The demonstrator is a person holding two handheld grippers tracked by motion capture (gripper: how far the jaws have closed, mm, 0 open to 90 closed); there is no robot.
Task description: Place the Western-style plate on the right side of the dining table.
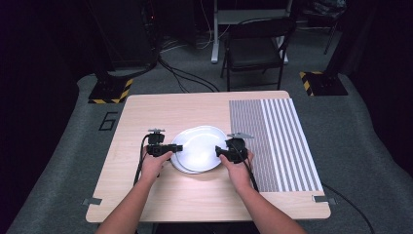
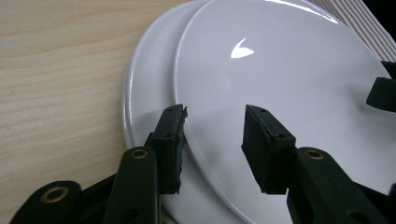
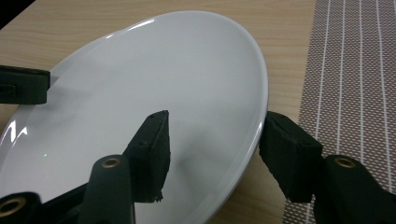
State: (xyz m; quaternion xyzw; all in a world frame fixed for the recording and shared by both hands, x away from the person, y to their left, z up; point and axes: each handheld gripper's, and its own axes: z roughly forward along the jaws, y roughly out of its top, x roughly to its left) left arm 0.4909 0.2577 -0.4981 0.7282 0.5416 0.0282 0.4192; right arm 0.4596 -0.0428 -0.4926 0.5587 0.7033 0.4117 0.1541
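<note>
Two white plates lie stacked and offset on the wooden table (image 1: 146, 195). The top plate (image 1: 202, 144) (image 2: 280, 70) (image 3: 163, 79) overlaps the lower plate (image 1: 182, 166) (image 2: 144, 93). My left gripper (image 1: 176, 147) (image 2: 215, 130) is open at the plates' left side, one jaw over the lower plate and the other over the top plate, with the top plate's rim between them. My right gripper (image 1: 219, 152) (image 3: 218, 121) is open astride the top plate's right rim, one jaw above the plate and one outside it. Neither is closed on the plate.
A grey striped placemat (image 1: 277, 141) (image 3: 355, 70) covers the table's right part, just right of the plates. A black folding chair (image 1: 255, 44) stands behind the table. Cables trail from both grippers toward the table's front edge.
</note>
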